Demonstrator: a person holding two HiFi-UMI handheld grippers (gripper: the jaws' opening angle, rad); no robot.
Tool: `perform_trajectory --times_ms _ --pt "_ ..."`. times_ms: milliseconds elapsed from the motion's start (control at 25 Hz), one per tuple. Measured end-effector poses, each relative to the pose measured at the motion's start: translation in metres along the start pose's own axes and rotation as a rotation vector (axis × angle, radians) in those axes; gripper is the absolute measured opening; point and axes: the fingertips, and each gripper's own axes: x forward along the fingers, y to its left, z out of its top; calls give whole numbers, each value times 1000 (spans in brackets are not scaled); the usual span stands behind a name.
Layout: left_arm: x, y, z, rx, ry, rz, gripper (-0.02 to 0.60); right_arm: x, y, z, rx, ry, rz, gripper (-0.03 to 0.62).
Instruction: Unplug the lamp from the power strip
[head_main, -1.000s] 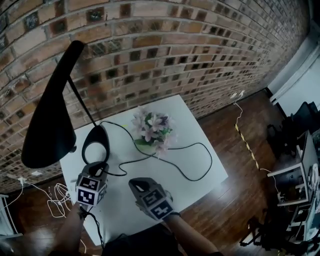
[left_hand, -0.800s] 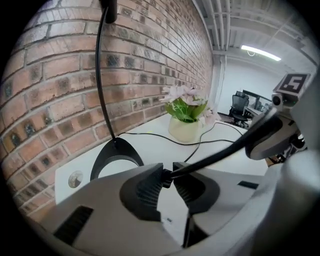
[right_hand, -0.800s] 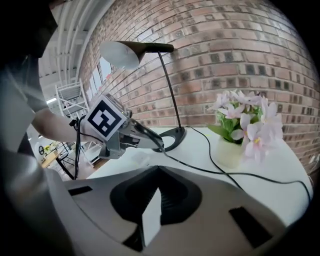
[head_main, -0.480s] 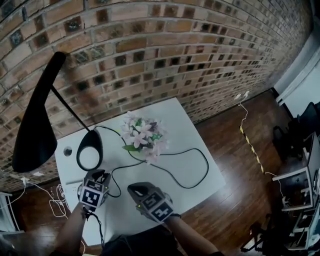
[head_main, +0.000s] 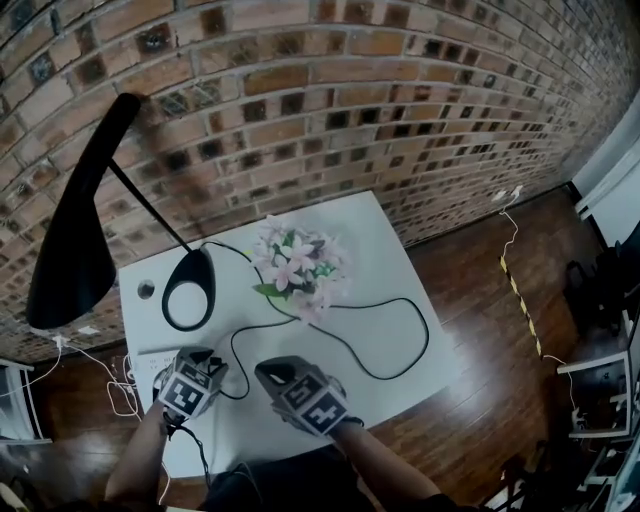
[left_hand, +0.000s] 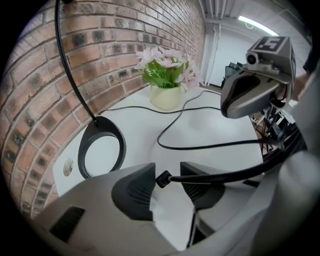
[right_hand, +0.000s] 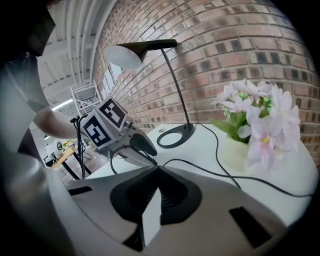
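The black lamp has its ring base (head_main: 188, 290) on the white table (head_main: 400, 260) and its shade (head_main: 75, 230) out over the left edge. Its black cable (head_main: 395, 345) loops across the table to a small black plug (left_hand: 162, 178). The plug lies loose between the jaws of my left gripper (head_main: 203, 362) (left_hand: 167, 182). Those jaws have just been opening and stand apart, with neither pad pressing on the plug. A white bar (head_main: 150, 352) beside that gripper may be the power strip; I cannot tell. My right gripper (head_main: 268, 370) (right_hand: 157, 170) is shut with nothing seen between its pads.
A pot of pink flowers (head_main: 297, 268) (left_hand: 167, 75) stands mid-table with the cable passing its foot. A brick wall (head_main: 330, 110) runs behind the table. White cords (head_main: 115, 395) lie on the wooden floor at the left.
My left gripper has tipped further down and sunk closer to the table's left front. The right gripper has stayed about where it was. The head view has shifted a little.
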Motion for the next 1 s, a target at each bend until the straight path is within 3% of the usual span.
perform_trajectory --times_ms 160,360,720,1000 --pt "-5 -9 -11 -6 48 3 178 3 4 -3 -4 11 34 2" --pt "-9 -25 -21 -48 15 18 186 6 12 -9 -3 21 73 0" --pt "-21 -53 -59 20 112 -31 313 6 28 -19 -25 45 126 0" --pt "-37 -47 -76 -11 89 38 313 11 48 -23 -57 56 170 2"
